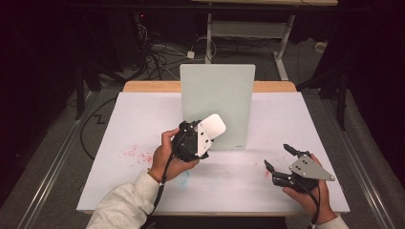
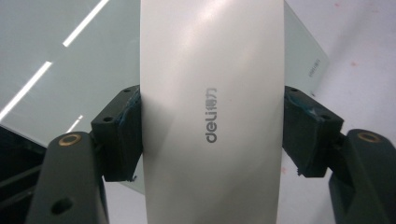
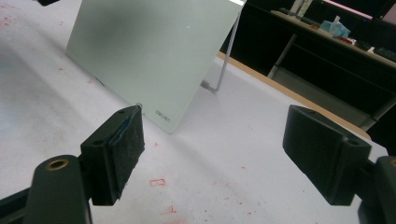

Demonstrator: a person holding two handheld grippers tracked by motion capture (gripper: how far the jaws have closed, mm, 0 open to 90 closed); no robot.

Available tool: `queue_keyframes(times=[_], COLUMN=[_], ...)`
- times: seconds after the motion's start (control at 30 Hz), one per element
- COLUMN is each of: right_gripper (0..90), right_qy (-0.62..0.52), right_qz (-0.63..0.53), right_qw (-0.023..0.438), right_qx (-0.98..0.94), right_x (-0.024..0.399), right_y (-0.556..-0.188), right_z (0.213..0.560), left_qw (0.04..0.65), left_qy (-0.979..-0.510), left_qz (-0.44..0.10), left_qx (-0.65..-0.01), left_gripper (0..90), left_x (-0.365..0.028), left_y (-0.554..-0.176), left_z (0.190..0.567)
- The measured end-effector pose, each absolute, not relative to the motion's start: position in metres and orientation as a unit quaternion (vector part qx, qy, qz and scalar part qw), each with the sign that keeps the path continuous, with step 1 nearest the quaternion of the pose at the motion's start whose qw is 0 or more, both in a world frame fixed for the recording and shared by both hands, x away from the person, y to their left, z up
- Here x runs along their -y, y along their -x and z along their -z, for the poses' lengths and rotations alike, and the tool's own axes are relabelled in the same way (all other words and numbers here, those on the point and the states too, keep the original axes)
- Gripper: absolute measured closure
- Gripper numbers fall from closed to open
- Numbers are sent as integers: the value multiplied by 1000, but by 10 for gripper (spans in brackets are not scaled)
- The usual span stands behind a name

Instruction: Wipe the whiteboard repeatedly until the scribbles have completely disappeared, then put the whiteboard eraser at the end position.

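Note:
A pale green glass board (image 1: 224, 95) stands upright, tilted back, at the middle of the white table (image 1: 296, 119). My left gripper (image 1: 204, 135) is shut on a flat white eraser (image 1: 213, 126) and holds it against the board's lower left area. In the left gripper view the eraser (image 2: 212, 93), printed "deli", is clamped between both pads (image 2: 122, 135), with the board (image 2: 56, 60) right behind it. My right gripper (image 1: 277, 156) is held open low over the table's front right, nothing between its fingers. Its own view (image 3: 215, 149) faces the board (image 3: 149, 51) from the side.
Red marker smudges (image 1: 136, 153) dot the table sheet at the left and near the right gripper (image 3: 158, 182). A wire stand (image 3: 223, 70) props the board from behind. A wooden edge (image 1: 148, 86) runs along the table's back. Cables lie on the floor beyond (image 1: 157, 57).

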State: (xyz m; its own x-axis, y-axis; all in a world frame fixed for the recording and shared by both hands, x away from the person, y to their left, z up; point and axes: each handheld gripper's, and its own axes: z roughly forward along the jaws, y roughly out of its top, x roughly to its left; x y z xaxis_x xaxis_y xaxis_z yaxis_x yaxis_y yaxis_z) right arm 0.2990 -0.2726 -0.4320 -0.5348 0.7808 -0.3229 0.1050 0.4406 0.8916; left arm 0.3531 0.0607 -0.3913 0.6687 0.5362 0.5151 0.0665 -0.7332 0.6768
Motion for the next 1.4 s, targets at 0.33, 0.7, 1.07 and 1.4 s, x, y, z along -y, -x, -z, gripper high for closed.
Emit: queue_keyframes(times=[0.33, 0.7, 1.07, 1.4], right_gripper=[210, 210, 209, 208], right_qy=[-290, -282, -275, -272], right_qz=[-441, -437, -433, -432], right_qw=[380, 374, 368, 367], right_qx=[-760, -768, -775, -778], right_x=[271, 269, 265, 264], right_y=[-299, -297, -297, -296], right_z=[432, 434, 437, 437], left_qw=[281, 230, 211, 281], left_qy=[-920, -955, -966, -946], left_qz=[-260, -185, -152, -158], left_qx=[-90, -27, 5, -20], left_gripper=[290, 290, 287, 212], left_x=[-57, -38, -26, -34], left_y=[-339, -328, -328, -326], left_z=[401, 426, 442, 432])
